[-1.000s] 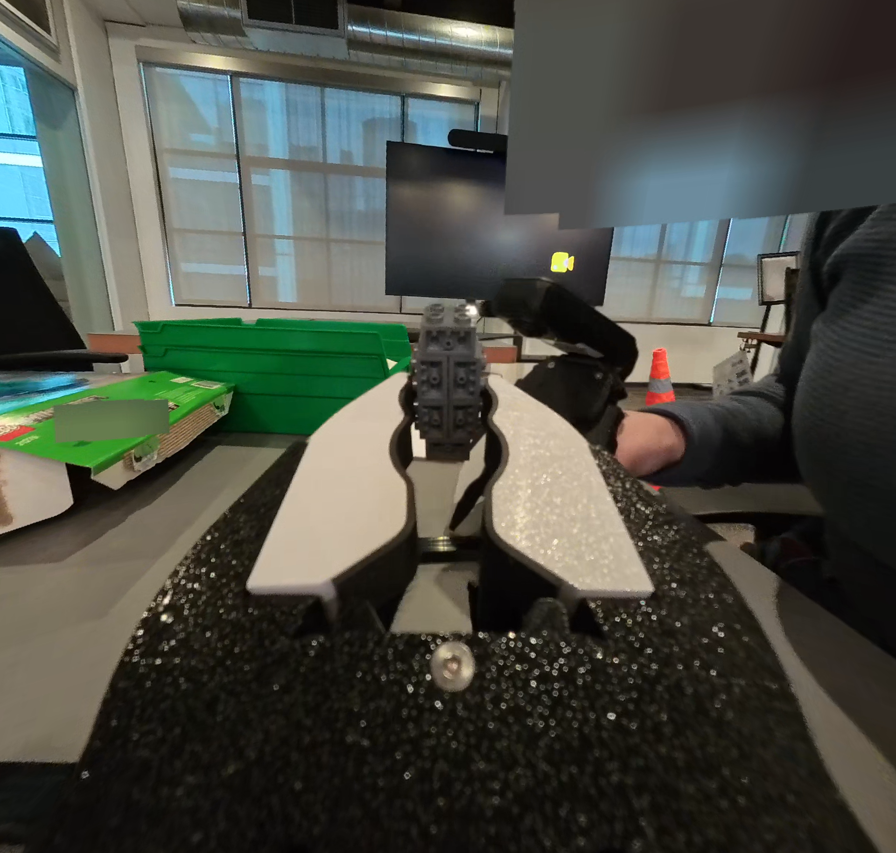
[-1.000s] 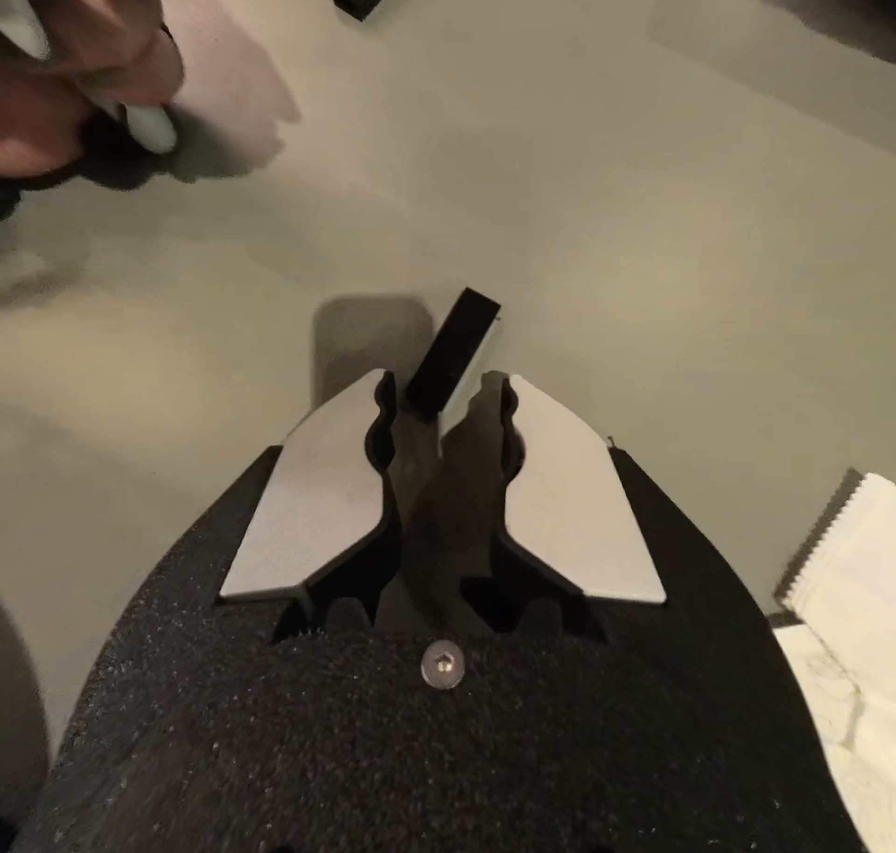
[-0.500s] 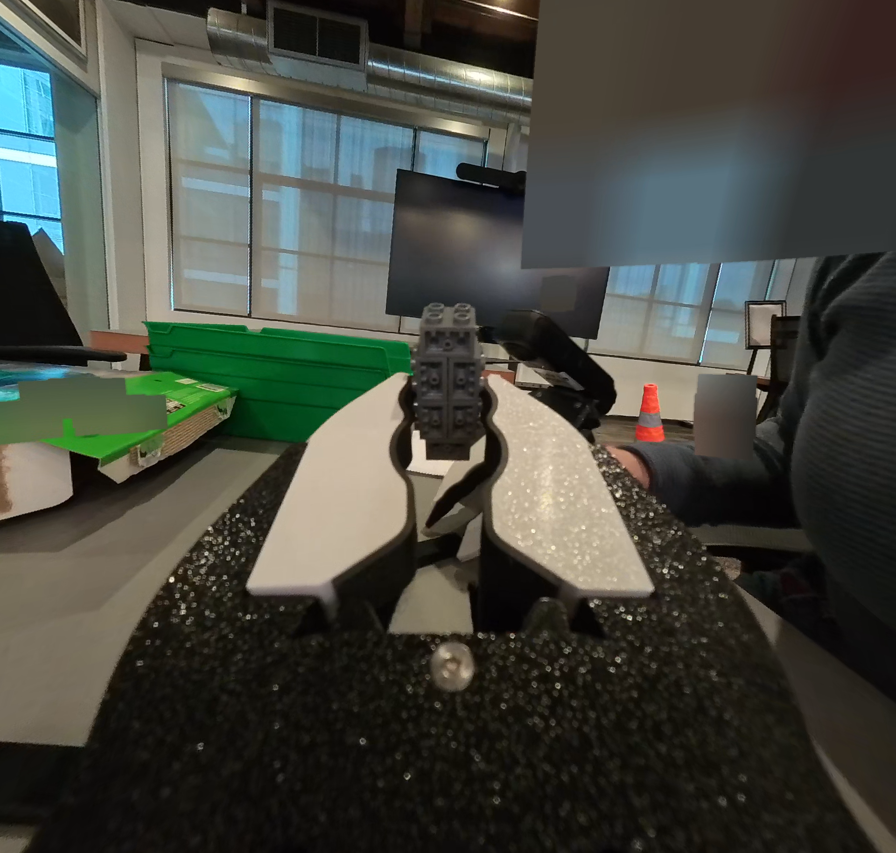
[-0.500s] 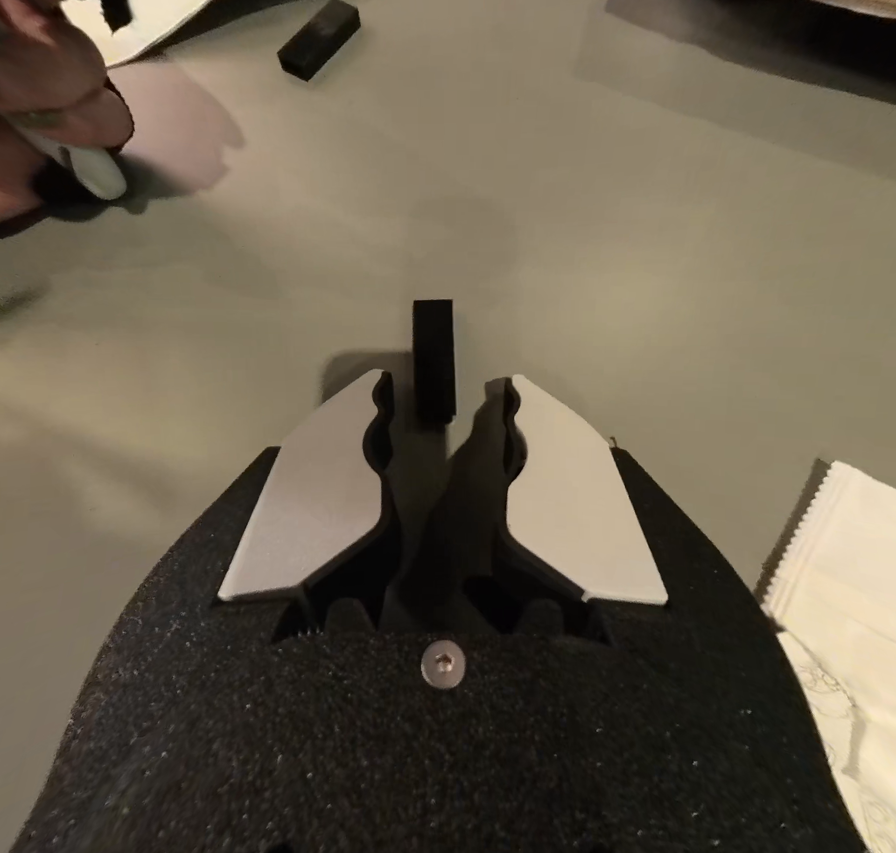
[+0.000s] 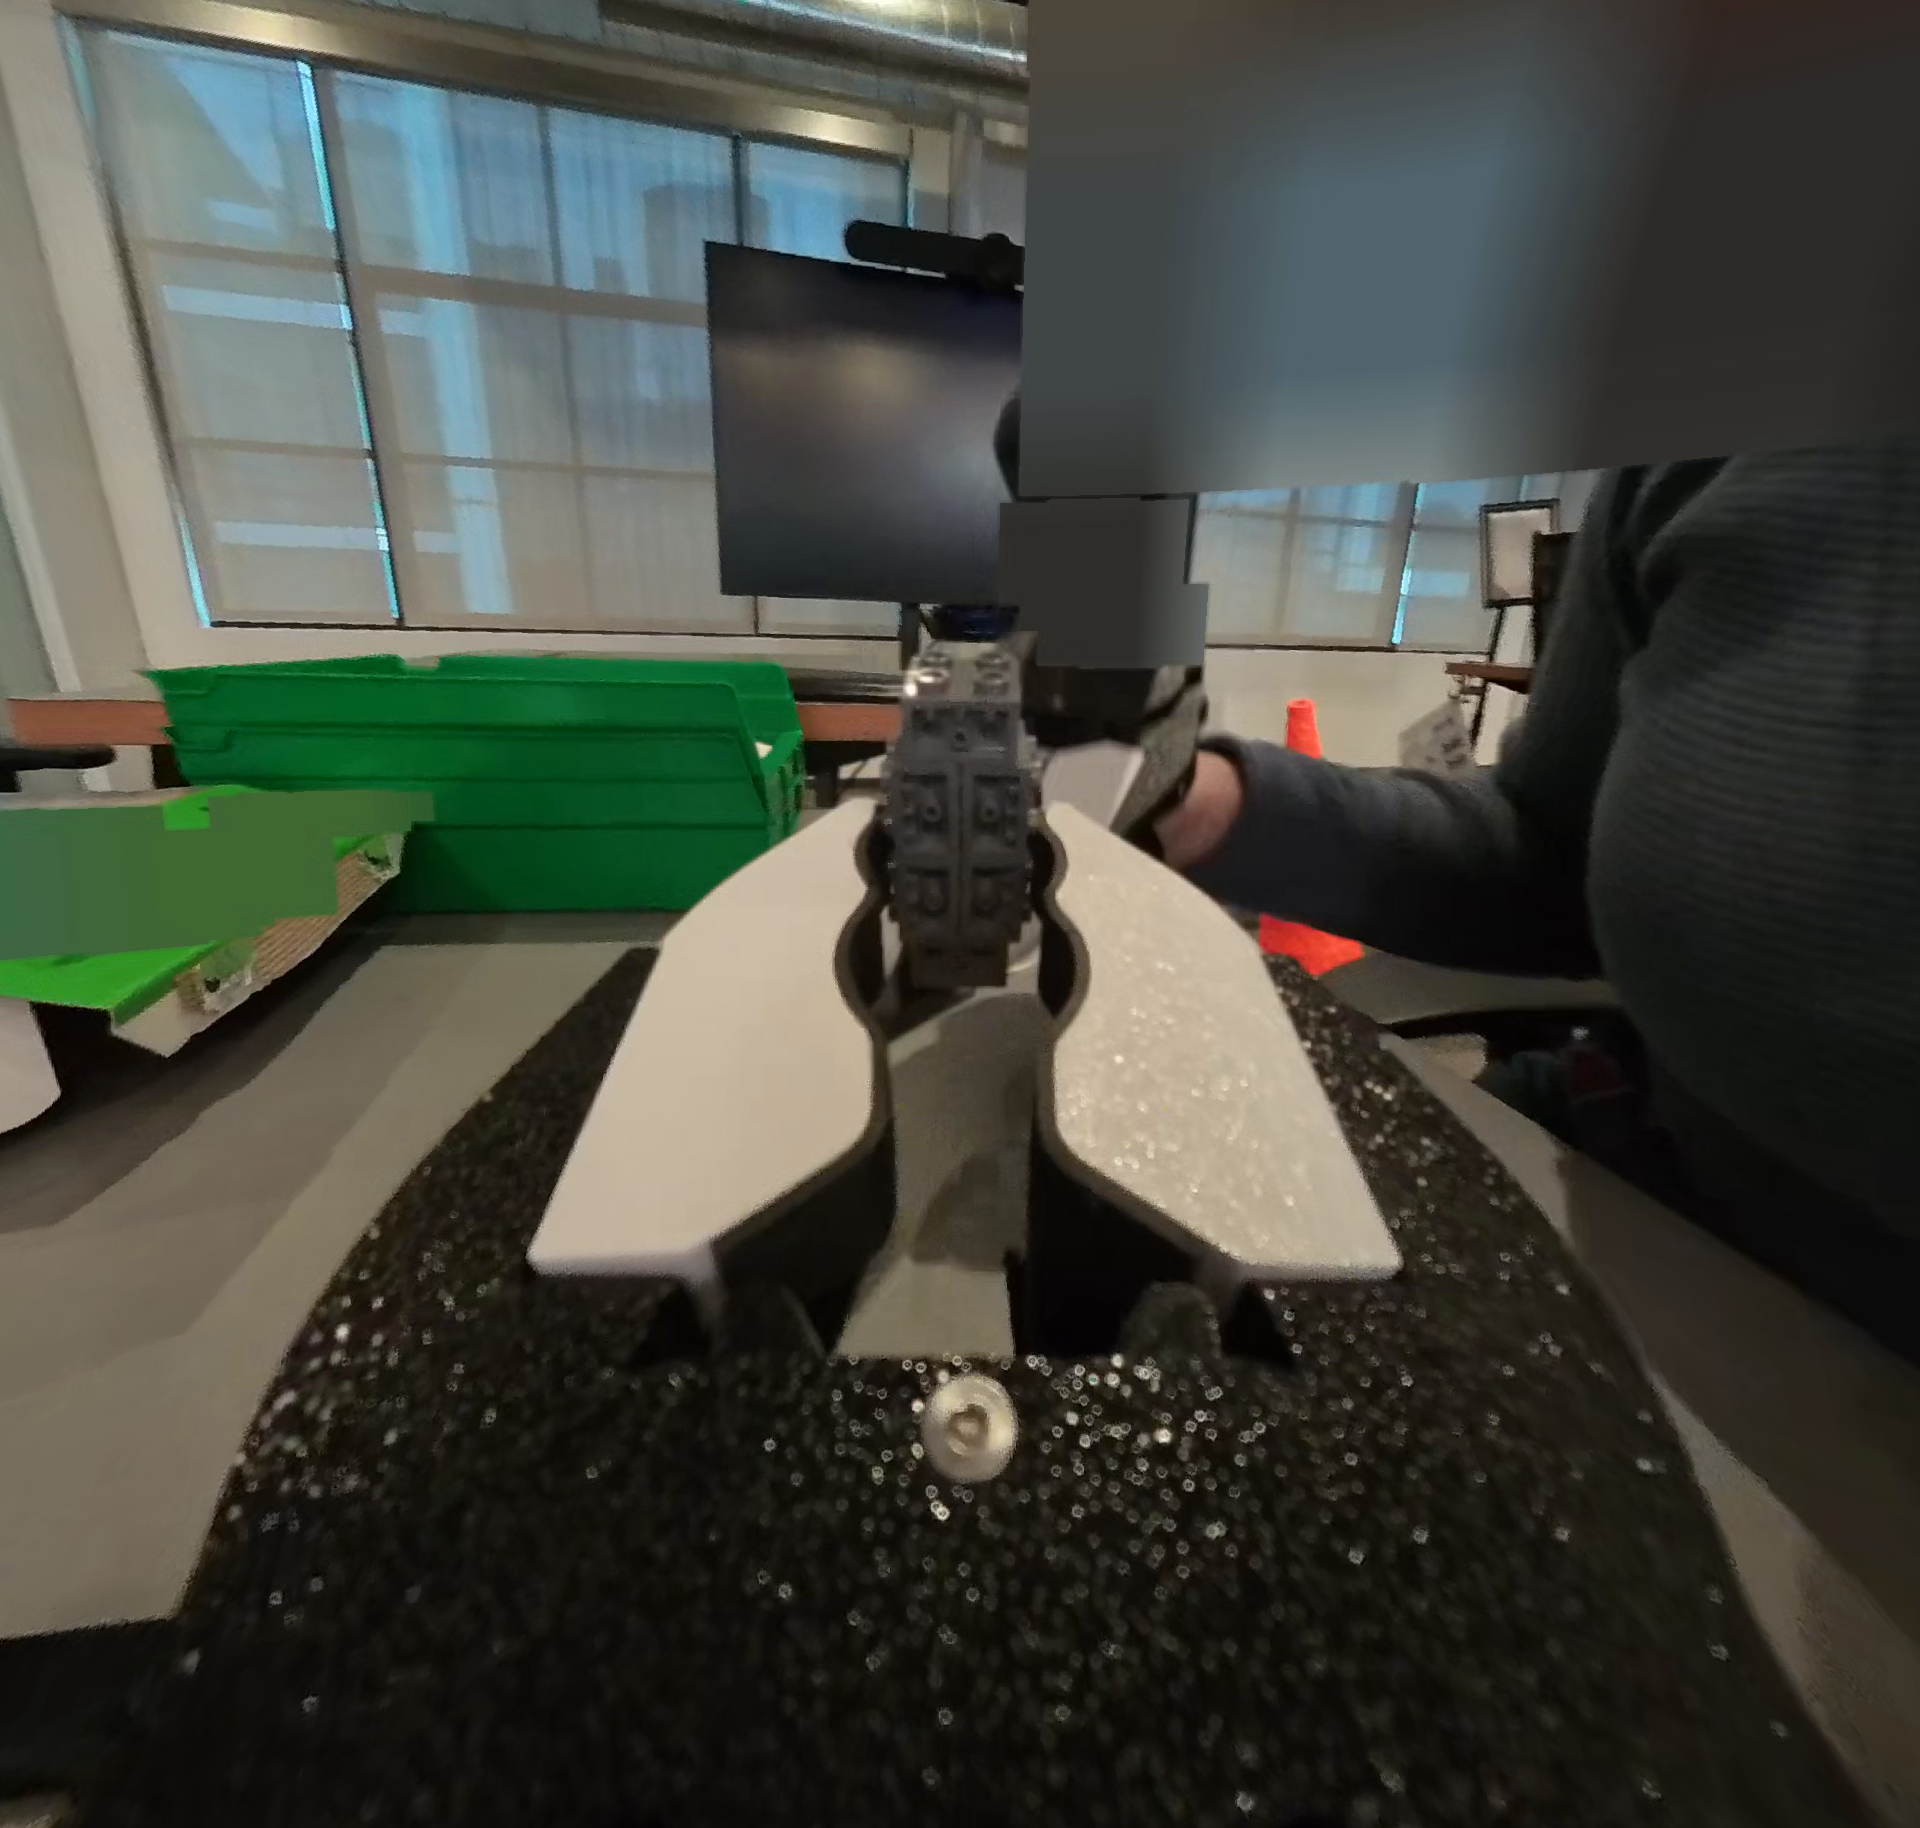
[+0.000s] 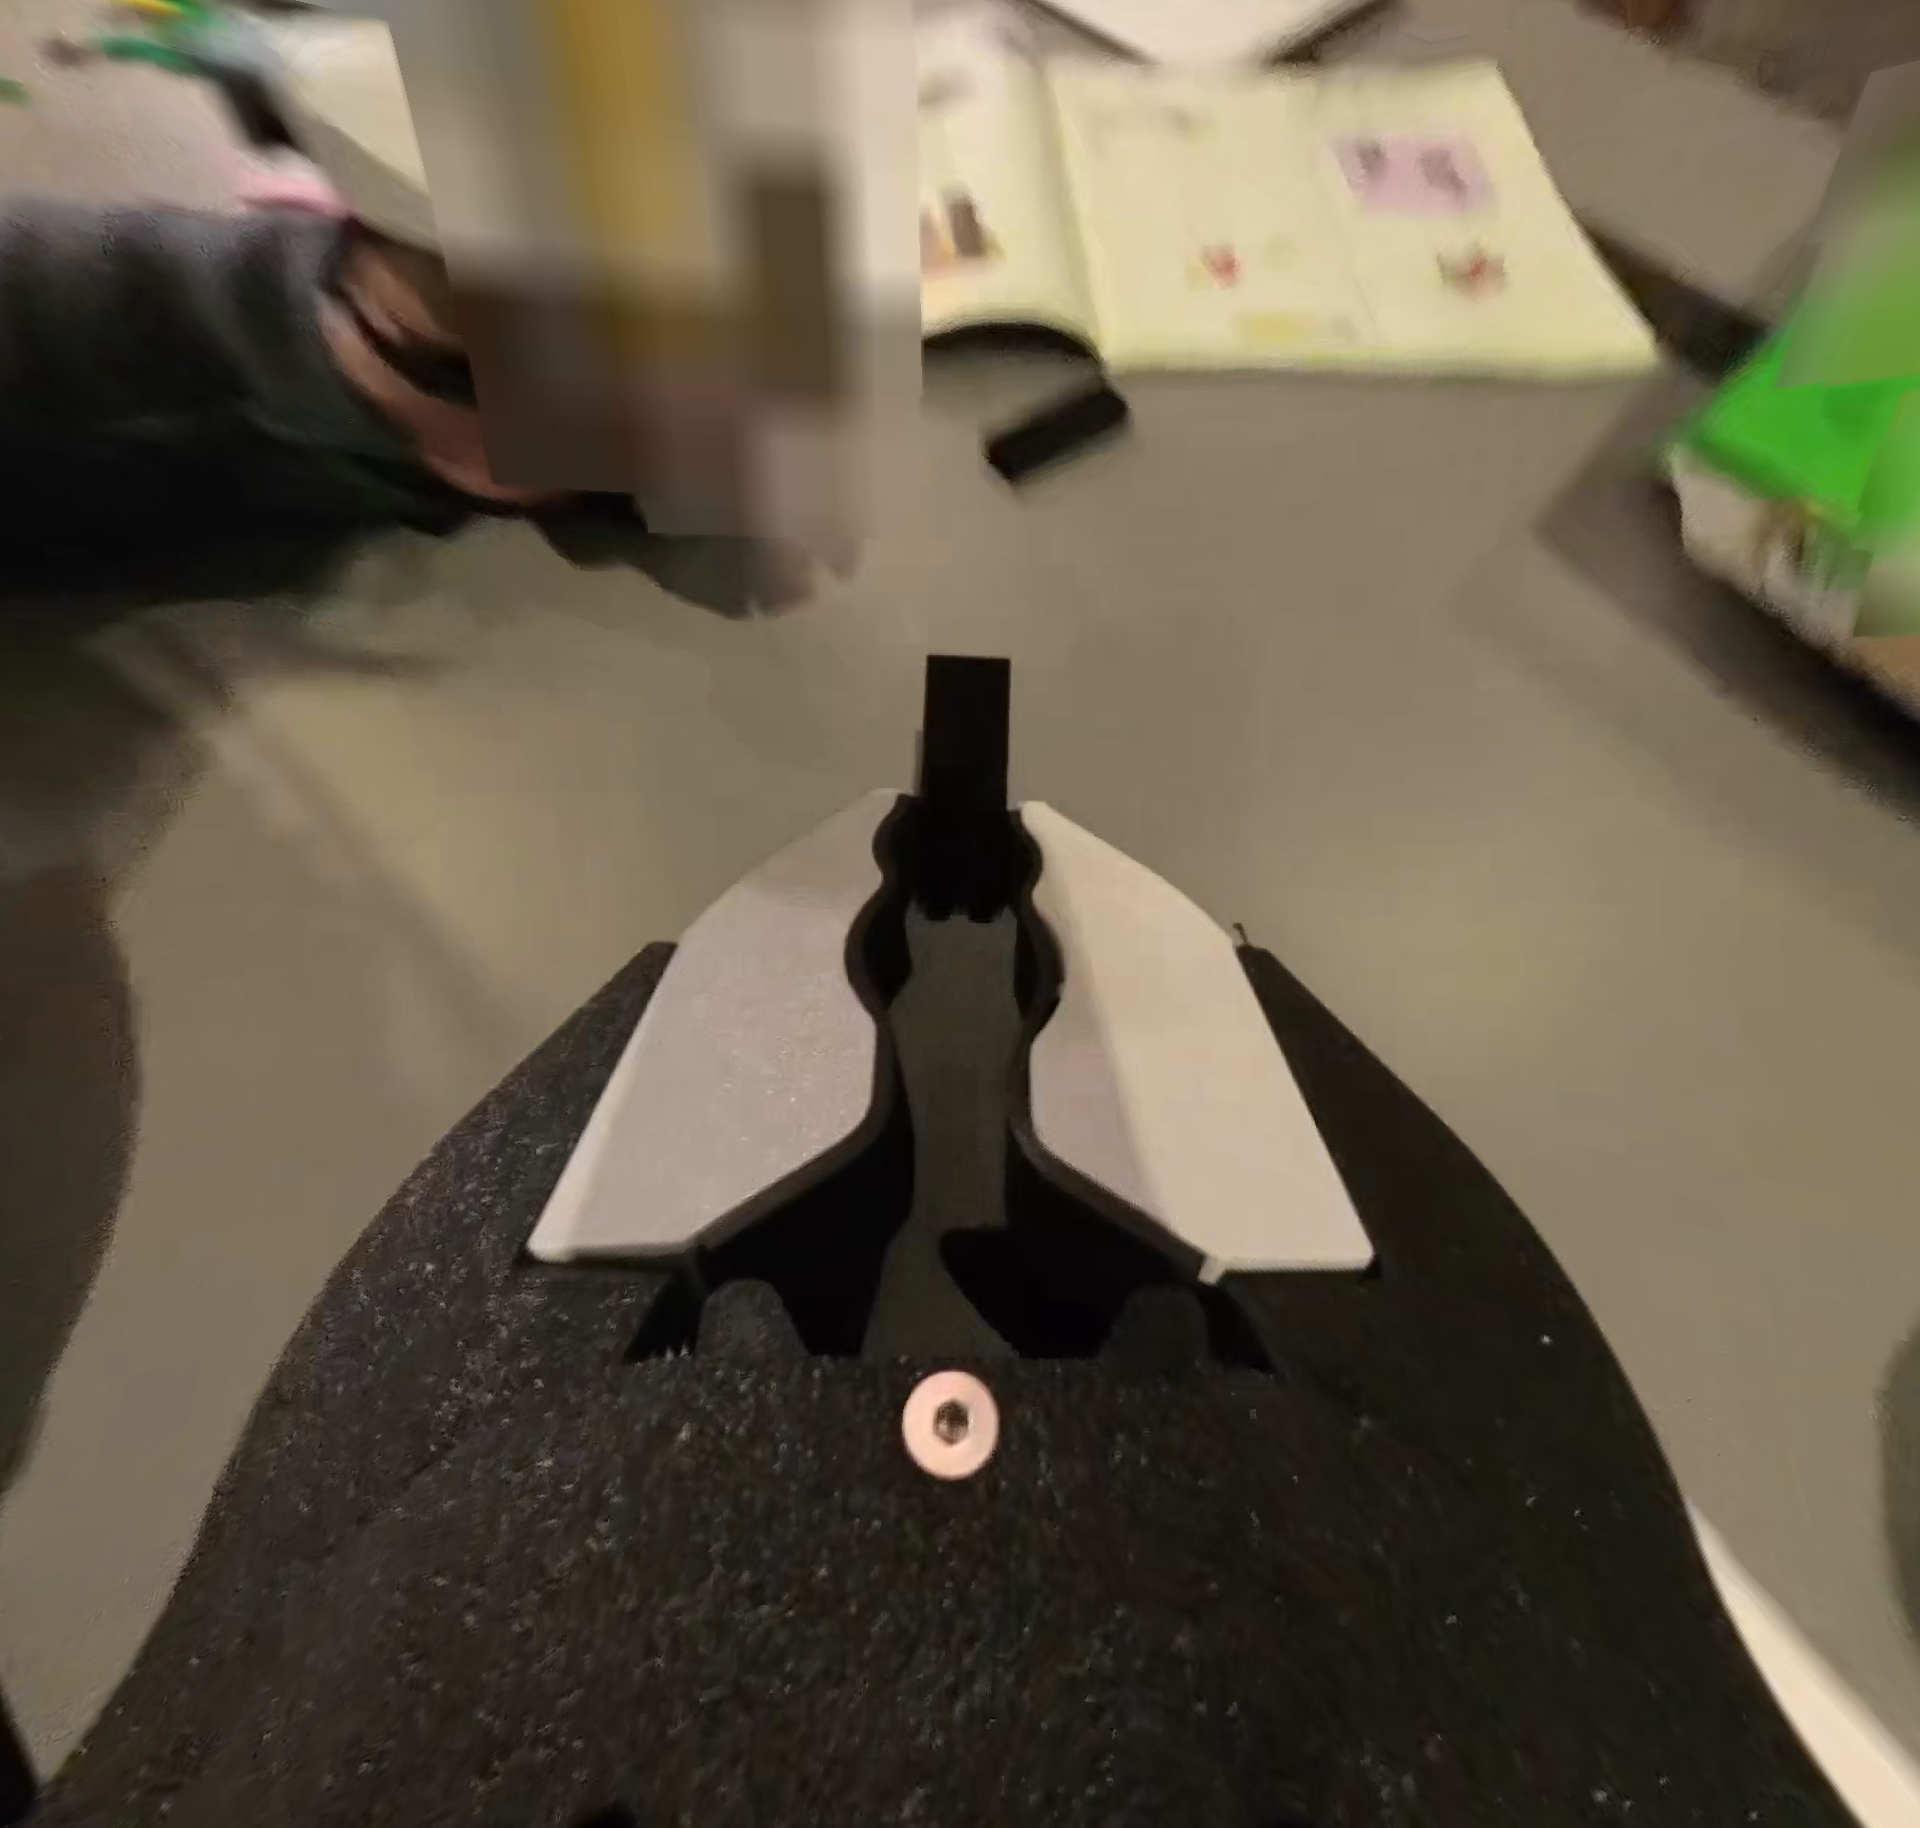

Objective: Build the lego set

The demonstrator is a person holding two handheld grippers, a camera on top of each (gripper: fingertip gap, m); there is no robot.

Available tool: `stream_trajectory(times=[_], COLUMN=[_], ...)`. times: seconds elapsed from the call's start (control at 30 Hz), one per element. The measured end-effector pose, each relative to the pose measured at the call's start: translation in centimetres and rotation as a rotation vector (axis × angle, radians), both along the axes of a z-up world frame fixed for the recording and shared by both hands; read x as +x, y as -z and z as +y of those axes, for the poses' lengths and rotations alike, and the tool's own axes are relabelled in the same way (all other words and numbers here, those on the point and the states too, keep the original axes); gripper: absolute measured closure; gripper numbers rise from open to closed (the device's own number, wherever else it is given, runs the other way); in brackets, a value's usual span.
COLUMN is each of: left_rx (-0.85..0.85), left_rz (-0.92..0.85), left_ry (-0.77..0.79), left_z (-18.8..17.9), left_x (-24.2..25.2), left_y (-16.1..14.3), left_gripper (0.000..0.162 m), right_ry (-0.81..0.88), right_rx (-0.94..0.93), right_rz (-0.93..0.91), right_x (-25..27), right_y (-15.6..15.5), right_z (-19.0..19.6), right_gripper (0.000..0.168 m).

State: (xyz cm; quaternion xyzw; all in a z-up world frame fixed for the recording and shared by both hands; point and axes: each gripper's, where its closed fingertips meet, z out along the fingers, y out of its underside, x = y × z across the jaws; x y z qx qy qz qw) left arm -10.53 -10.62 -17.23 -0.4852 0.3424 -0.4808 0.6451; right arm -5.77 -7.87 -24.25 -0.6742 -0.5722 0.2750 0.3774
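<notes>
My left gripper is shut on a dark grey lego block assembly and holds it upright above the grey table, studs showing at its top. My right gripper is shut on a long black lego piece that sticks out forward past the fingertips, lifted above the table. A second black lego piece lies on the table farther ahead, next to the open instruction booklet. The right gripper also shows in the left wrist view, just behind the grey assembly, held by a hand.
Green bins stand at the back of the table and a green lego box lies at the left. A person in a dark sleeve sits to the right. An orange cone stands behind. A dark sleeve crosses the right wrist view's left. Spacing between my two grippers at the tips: around 9 cm.
My right gripper has closed on the black piece and lifted it, tilting up toward the booklet. In the left wrist view the right gripper has come up close behind the grey assembly.
</notes>
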Motion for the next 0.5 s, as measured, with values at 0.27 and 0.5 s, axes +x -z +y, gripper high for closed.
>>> stream_trajectory(times=[0.27, 0.5], left_rx=[-0.066, -0.137], left_rz=[0.037, 0.107], left_ry=[0.112, 0.125], left_z=[-0.5, -0.2], left_x=[-1.9, -2.5], left_y=[0.6, 1.5], left_gripper=[0.137, 0.137], right_ry=[-0.380, -0.425], right_rx=[0.026, -0.123], right_rz=[-0.018, 0.042], right_x=[-4.5, -6.1], right_y=[-5.4, -6.0], right_z=[-2.6, -2.7], right_gripper=[0.153, 0.153])
